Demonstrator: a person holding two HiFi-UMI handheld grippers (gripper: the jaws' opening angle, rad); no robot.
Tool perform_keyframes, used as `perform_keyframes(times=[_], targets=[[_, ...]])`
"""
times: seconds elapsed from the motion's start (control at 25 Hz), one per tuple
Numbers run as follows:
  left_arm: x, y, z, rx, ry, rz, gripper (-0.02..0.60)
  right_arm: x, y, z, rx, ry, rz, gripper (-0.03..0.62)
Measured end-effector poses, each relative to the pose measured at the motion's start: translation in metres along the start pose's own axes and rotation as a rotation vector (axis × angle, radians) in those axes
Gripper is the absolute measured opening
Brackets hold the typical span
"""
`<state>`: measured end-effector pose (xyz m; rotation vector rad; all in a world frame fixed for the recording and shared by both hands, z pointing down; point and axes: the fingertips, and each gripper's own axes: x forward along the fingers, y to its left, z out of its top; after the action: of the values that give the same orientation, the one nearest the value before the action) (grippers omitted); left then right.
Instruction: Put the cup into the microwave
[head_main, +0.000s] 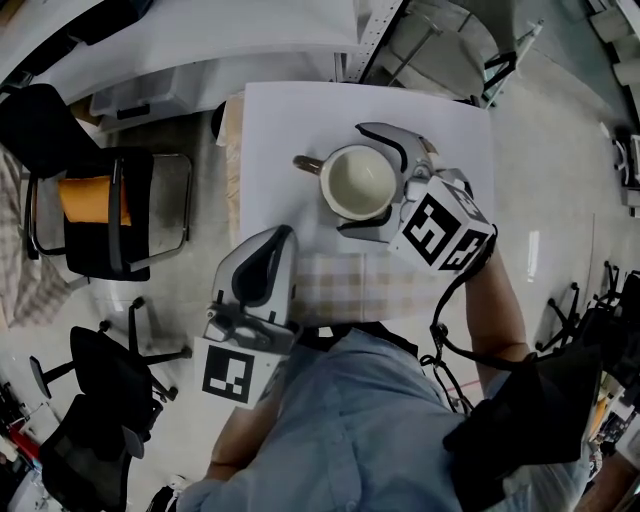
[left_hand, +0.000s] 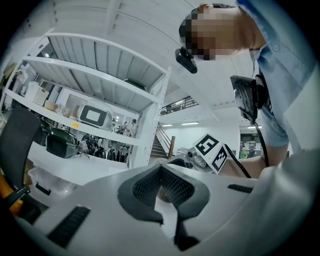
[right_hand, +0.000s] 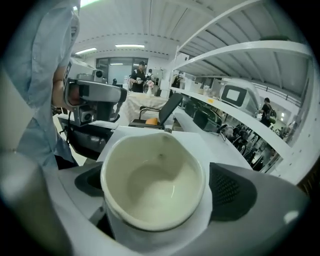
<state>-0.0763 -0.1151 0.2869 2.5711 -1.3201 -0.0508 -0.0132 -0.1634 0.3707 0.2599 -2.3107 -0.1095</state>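
Straddling the cream cup (right_hand: 152, 182) on the white table (head_main: 280, 120), the right claw (head_main: 360, 180) gapes released; the left claw (head_main: 280, 240) hangs clenched and empty at the table's edge.

No words, numbers or brand names can be read. The marker cube (head_main: 240, 375) at lower left and the second marker cube (head_main: 442, 232) right of centre show only black-and-white square patterns.
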Motion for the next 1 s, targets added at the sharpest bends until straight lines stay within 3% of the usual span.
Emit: perform_keyframes(times=[0.24,0.52,1.0], targets=[[0.0001,0.0051,0.0003,0.000,0.003,0.016,0.005,0.0078,0.0048,0.0001,-0.011,-0.038,0.089,0.574],[0.0016,0.0066,-0.0025,-0.002,0.005,0.025,0.005,0.0109,0.0029,0.0035,-0.001,-0.107,0.072,0.548],[0.0035,0.0045,-0.0027,0.004,0.010,0.022,0.005,0.0058,0.0023,0.0014,0.034,-0.115,0.008,0.546]])
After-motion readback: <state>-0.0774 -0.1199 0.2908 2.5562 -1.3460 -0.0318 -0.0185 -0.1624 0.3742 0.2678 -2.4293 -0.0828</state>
